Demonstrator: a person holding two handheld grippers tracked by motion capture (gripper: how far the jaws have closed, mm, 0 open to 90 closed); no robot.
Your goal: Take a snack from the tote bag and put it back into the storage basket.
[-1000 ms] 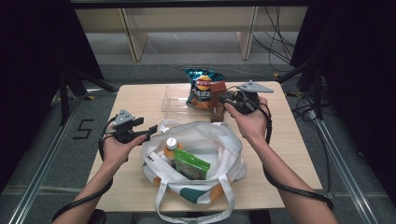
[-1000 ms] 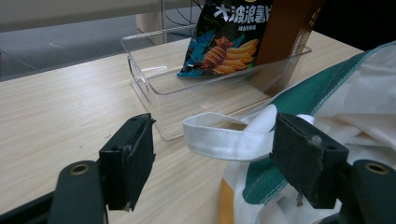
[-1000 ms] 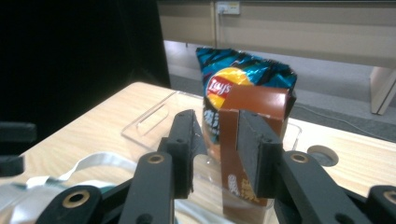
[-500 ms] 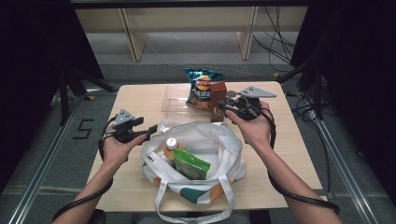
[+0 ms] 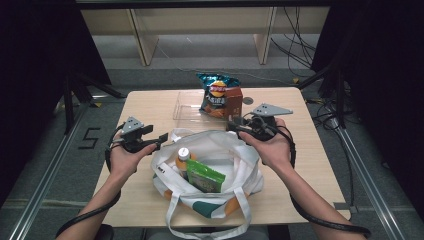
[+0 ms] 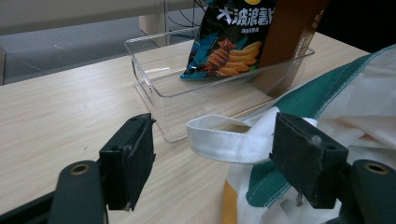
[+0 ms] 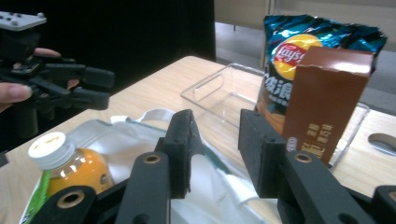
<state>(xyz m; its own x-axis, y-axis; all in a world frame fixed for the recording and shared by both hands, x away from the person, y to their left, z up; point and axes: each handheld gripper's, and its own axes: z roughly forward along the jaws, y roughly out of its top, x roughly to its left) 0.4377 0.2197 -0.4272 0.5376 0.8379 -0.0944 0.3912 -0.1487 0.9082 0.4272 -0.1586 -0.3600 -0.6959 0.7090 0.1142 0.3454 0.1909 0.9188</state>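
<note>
Inside the white tote bag lie an orange-drink bottle and a green packet; behind it, the clear tray holds a Lay's bag and brown carton. Left tool gapes by the strap; right tool, just widening, grips nothing.

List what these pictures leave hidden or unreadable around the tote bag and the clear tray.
- Tote bag bottom: high view, covered by the orange bottle and green packet.
- Chip bag top: left gripper view, cut by the upper edge.
- Brown box small print: right gripper view, too blurred to read.
- Bottle's label: right gripper view, hidden behind the right gripper.
- Clear tray far right corner: high view, behind chip bag and box.
</note>
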